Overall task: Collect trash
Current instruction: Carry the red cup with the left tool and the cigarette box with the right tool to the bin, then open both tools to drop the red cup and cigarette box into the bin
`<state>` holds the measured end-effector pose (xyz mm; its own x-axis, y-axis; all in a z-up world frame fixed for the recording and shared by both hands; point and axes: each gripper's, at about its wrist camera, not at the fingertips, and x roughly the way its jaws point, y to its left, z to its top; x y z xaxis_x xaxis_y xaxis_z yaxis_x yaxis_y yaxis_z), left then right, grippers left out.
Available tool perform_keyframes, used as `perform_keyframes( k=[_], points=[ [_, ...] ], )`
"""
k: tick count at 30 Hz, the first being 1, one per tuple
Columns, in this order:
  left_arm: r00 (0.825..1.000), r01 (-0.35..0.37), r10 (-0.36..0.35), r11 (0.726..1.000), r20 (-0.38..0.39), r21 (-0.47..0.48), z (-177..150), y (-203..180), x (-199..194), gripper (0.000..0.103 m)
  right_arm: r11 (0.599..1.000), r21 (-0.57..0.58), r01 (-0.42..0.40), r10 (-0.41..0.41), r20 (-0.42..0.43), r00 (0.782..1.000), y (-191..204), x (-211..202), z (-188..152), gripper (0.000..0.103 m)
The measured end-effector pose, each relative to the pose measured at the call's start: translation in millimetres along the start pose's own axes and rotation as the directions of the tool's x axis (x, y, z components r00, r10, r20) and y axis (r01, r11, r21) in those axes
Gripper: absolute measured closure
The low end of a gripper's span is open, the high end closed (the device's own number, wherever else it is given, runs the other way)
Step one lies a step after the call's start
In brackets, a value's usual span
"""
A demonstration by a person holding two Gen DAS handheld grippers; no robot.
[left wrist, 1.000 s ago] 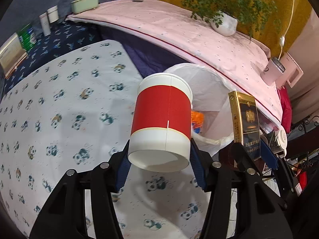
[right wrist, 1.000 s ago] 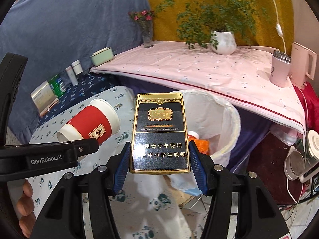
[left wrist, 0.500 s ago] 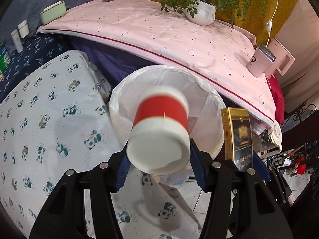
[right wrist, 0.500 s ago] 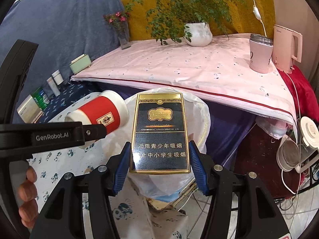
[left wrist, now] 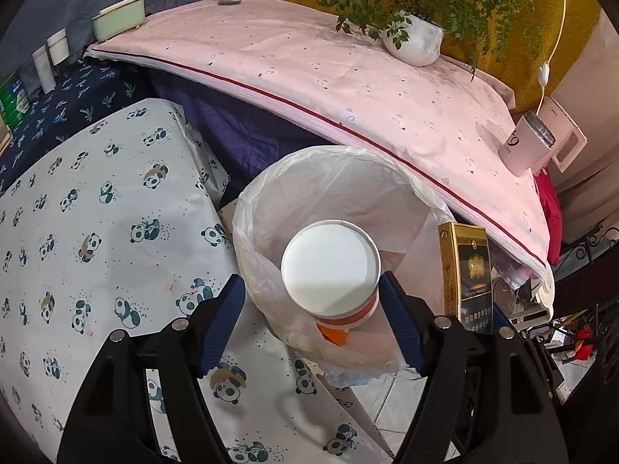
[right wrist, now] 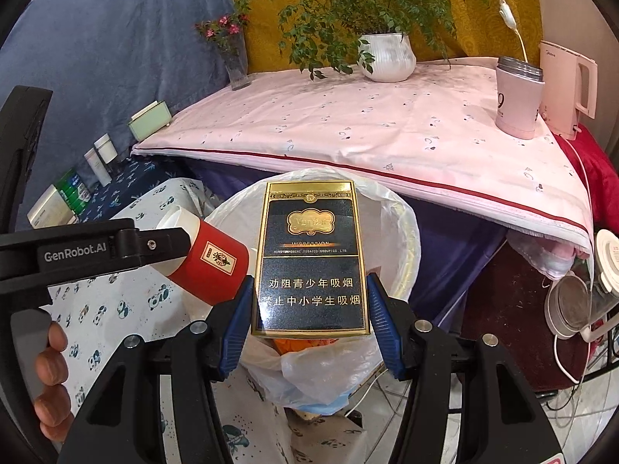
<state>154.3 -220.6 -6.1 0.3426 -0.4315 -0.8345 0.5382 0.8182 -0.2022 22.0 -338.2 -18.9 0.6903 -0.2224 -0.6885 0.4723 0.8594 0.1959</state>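
Note:
My left gripper (left wrist: 313, 305) stands open over the bag-lined trash bin (left wrist: 271, 208). The red and white paper cup (left wrist: 330, 270) is between its wide-apart jaws, bottom toward the camera, tipped down into the bin; no pad touches it. In the right wrist view the cup (right wrist: 212, 266) points into the bin (right wrist: 402, 224) beside the left gripper's finger (right wrist: 154, 245). My right gripper (right wrist: 309, 309) is shut on a black and gold cigarette box (right wrist: 309, 255), held upright over the bin. The box also shows in the left wrist view (left wrist: 466, 270). Orange trash (left wrist: 332, 334) lies in the bin.
A panda-print covered table (left wrist: 96, 232) is left of the bin. A pink-covered table (right wrist: 367, 127) behind holds a potted plant (right wrist: 387, 58), pink tumbler (right wrist: 518, 100), kettle (right wrist: 568, 81) and vase (right wrist: 234, 62). Cables and appliances (right wrist: 572, 301) sit at the right.
Both grippers moved from over the panda table to above the bin. The left gripper tilted down and opened, and the cup is dropping out. The right keeps its grip on the box.

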Motion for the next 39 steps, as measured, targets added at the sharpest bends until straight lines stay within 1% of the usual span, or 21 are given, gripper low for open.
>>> perform_keyframes(
  k=[4,9,10,12,14,22,29,39],
  points=[
    [0.999,0.027,-0.026,0.999,0.026,-0.023,2.8,2.7,-8.4,0.035,1.000,-0.006,-0.002,0.002,0.000,1.000,2.4,0.2,1.1,0.048],
    [0.999,0.036,-0.035,0.999,0.042,-0.023,9.6,-1.4,-11.4,0.034,1.000,-0.008,0.005,-0.005,0.008,1.000,0.8,-1.5,3.0,0.048],
    [0.998,0.038,-0.036,0.999,0.043,-0.027,10.7,-2.0,-11.5,0.033,1.000,-0.008,0.006,-0.006,0.008,1.000,1.0,-1.2,3.5,0.048],
    [0.998,0.047,-0.045,0.998,0.054,-0.040,12.3,-1.6,-13.7,0.026,1.000,-0.013,0.011,-0.011,0.009,1.000,1.3,-1.5,3.8,0.048],
    [0.996,0.048,-0.045,0.998,0.072,-0.041,13.5,-2.7,-16.8,0.024,1.000,-0.015,0.011,-0.010,0.011,1.000,1.7,-1.6,5.5,0.048],
    [0.995,-0.014,0.015,1.000,0.098,-0.016,11.2,0.3,-22.0,0.024,1.000,-0.030,-0.002,0.002,0.006,1.000,8.5,3.9,8.7,0.048],
    [0.992,-0.059,0.061,0.998,0.112,-0.026,8.8,14.5,-25.0,0.024,0.999,-0.052,-0.016,0.016,0.004,1.000,20.8,10.6,13.5,0.048],
    [0.987,-0.115,0.120,0.992,0.110,-0.047,4.3,33.9,-20.0,0.024,0.996,-0.090,-0.013,0.012,-0.007,1.000,32.8,22.4,19.5,0.048]
  ],
)
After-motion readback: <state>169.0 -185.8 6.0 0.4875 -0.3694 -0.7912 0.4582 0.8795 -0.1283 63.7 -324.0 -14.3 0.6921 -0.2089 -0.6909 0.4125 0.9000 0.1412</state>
